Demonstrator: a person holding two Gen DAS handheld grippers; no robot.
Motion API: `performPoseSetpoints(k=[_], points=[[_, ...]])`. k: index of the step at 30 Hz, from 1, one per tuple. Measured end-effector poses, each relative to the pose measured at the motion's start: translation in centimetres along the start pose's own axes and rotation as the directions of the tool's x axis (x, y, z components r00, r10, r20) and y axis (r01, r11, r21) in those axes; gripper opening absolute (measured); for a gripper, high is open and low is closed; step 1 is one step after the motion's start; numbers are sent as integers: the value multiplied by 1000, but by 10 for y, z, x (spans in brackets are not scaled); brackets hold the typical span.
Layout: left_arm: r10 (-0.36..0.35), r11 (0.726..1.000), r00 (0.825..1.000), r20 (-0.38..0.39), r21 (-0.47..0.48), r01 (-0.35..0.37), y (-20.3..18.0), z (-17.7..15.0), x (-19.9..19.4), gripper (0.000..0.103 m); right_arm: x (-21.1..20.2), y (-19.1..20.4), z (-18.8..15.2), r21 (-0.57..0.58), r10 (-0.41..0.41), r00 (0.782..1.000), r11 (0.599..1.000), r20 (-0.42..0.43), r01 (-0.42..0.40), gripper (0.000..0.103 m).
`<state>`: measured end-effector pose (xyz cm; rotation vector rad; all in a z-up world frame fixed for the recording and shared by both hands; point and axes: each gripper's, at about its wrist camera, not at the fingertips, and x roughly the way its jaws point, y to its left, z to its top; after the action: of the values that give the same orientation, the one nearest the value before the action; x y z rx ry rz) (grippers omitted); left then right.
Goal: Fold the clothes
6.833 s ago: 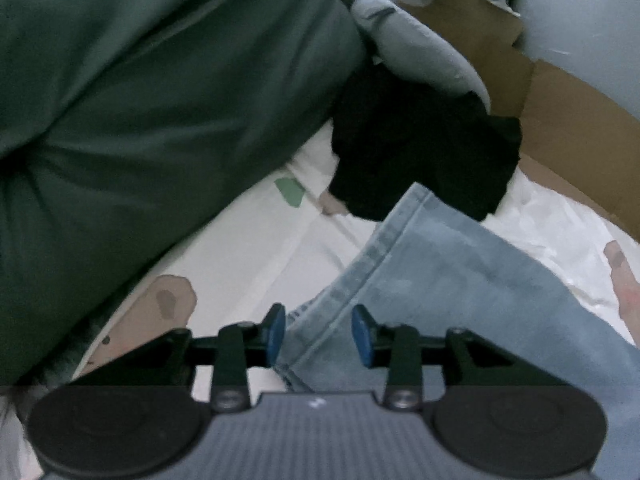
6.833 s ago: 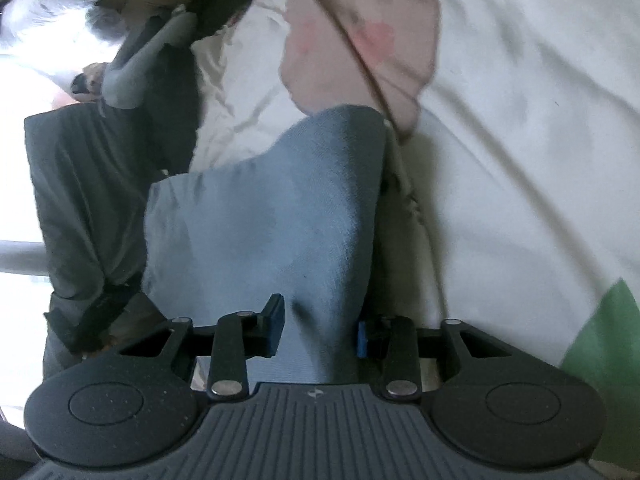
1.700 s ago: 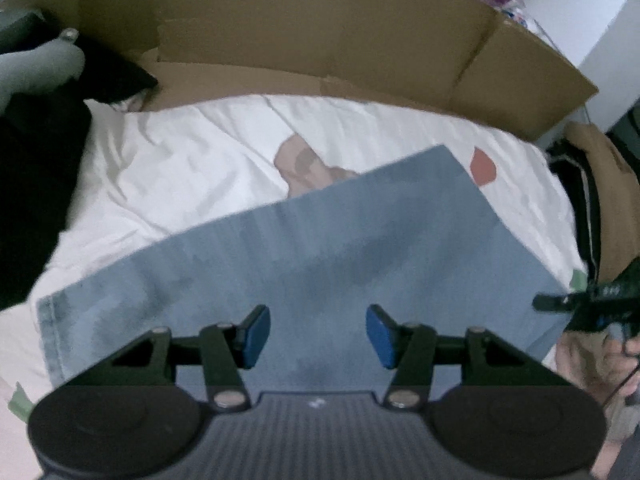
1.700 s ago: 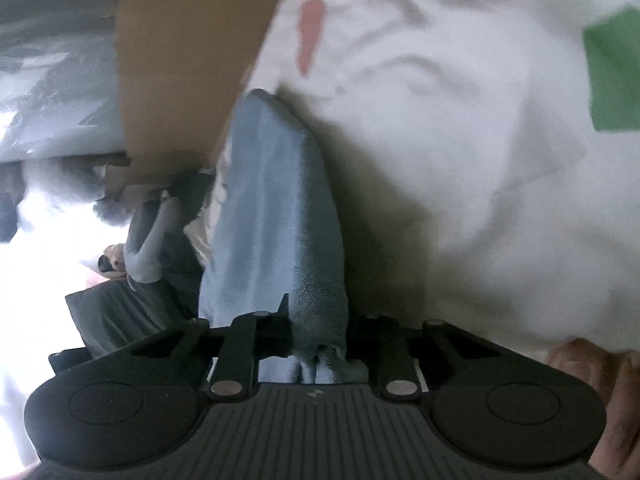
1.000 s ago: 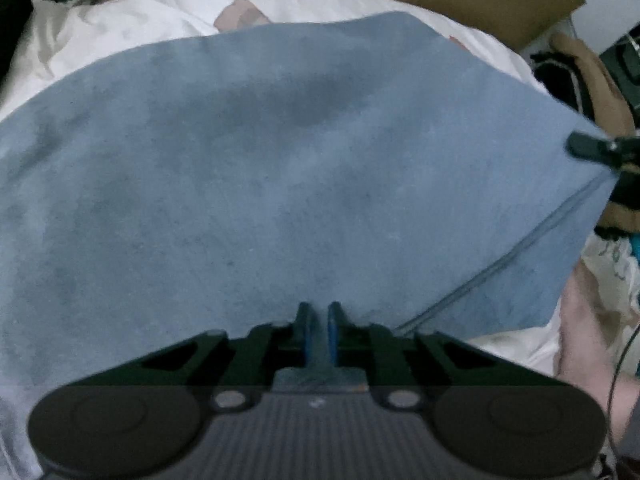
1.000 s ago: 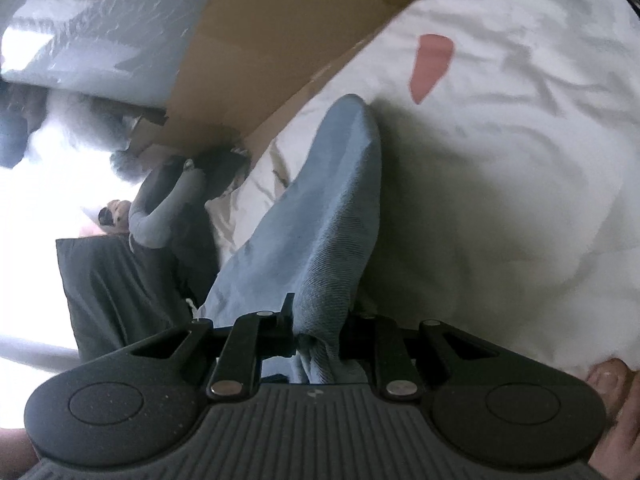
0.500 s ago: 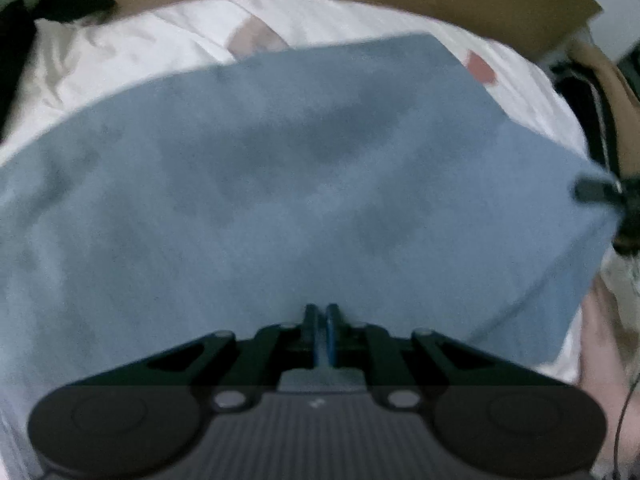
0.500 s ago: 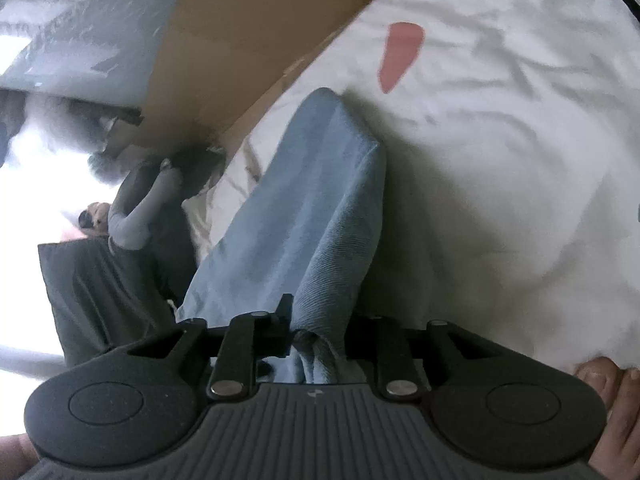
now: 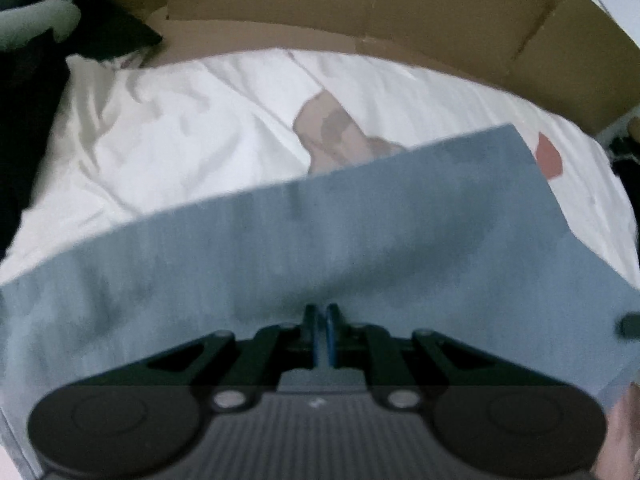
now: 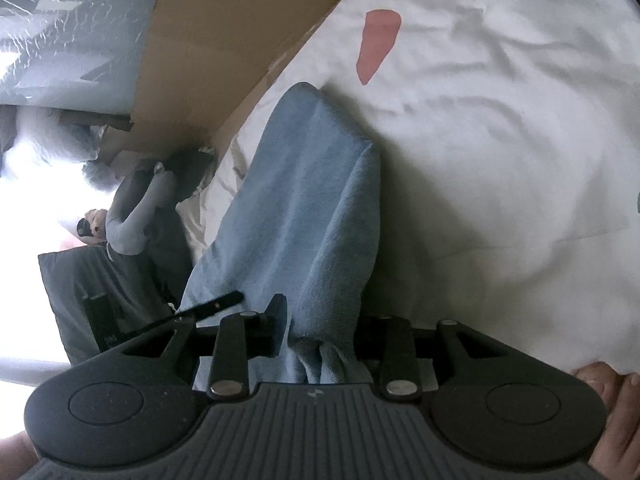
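bare sheet [image 9: 192, 160] beyond jeans [image 9: 360, 248]; cardboard wall [image 9: 360, 4] blocks behind

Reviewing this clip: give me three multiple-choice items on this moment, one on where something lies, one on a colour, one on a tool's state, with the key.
1. Where is the cardboard relative to the white sheet?
A. Along its far edge
B. Spread on top of the garment
C. Under the left tool

2. What colour is the garment being folded?
A. Red
B. Blue
C. Yellow

3. How does the left tool stand?
A. Wide open, nothing between
B. Shut on the garment
C. Out of view

Key: 1 A, the cardboard rises behind the sheet's far side. 2 B, the cloth is denim blue in both views. 3 B, its jaws are pinched together on the cloth's near edge.
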<state>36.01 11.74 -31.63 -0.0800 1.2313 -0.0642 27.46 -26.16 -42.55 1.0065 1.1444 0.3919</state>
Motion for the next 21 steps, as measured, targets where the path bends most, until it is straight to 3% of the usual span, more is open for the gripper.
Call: performPoseSetpoints(k=[13,21], points=[[14,991,1000,18,-134,-12,10,19,13,3,4,-6,4,28,19,1000,999,9,-19,34],[21,989,999,31,-146,-16,10,23,8,3,7,-9,9,19,1,1000,1000,6,-1,34]])
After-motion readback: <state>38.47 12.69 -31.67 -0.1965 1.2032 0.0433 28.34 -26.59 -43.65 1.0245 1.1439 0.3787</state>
